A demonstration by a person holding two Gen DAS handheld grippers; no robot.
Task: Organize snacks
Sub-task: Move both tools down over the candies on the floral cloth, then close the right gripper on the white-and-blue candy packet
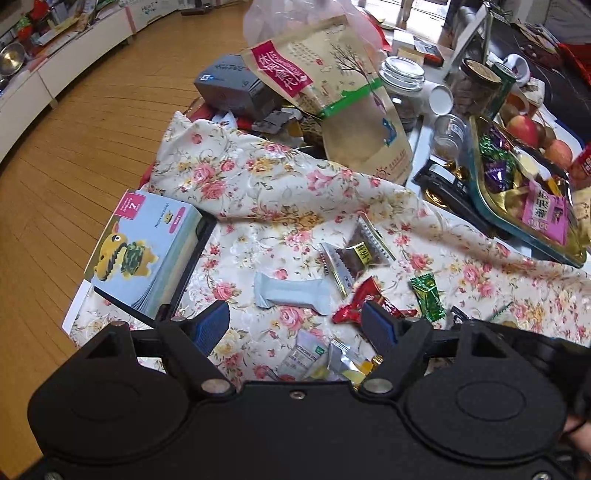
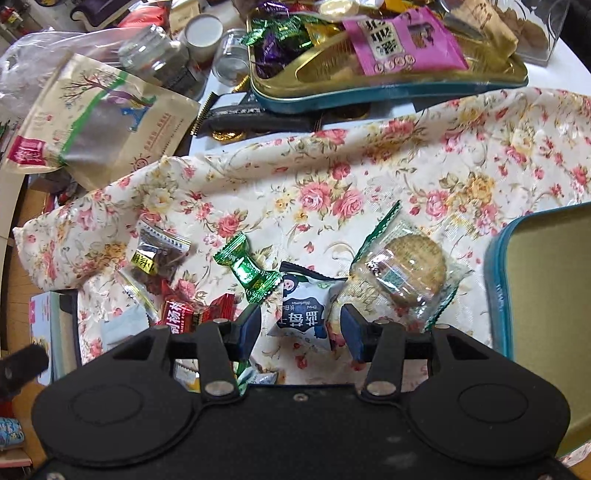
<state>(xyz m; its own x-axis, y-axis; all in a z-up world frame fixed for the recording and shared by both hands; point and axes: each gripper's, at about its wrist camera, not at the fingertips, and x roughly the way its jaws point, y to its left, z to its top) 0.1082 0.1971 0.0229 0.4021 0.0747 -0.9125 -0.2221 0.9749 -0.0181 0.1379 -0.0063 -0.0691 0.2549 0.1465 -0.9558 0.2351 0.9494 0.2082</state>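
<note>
A wood plank floor ran along the table's far side. Low white cabinets lined the wall, their tops cluttered. Daylight entered from a doorway or window at the room's far end.

On the flowered cloth ahead of the tool lie loose wrapped snacks: one green foil twist candy, one white-and-navy blueberry packet between the fingers, one round biscuit in a clear green-edged wrapper just right of it, one clear sachet of dark dried fruit to the left, one red foil packet and one pale blue bar. Further beyond sit two teal-rimmed gold tins: one full of sweets straight ahead, one empty at the right. Two kraft paper pouches stand further back, with three glass jars near them. At least two red apples show behind the full tin.
</note>
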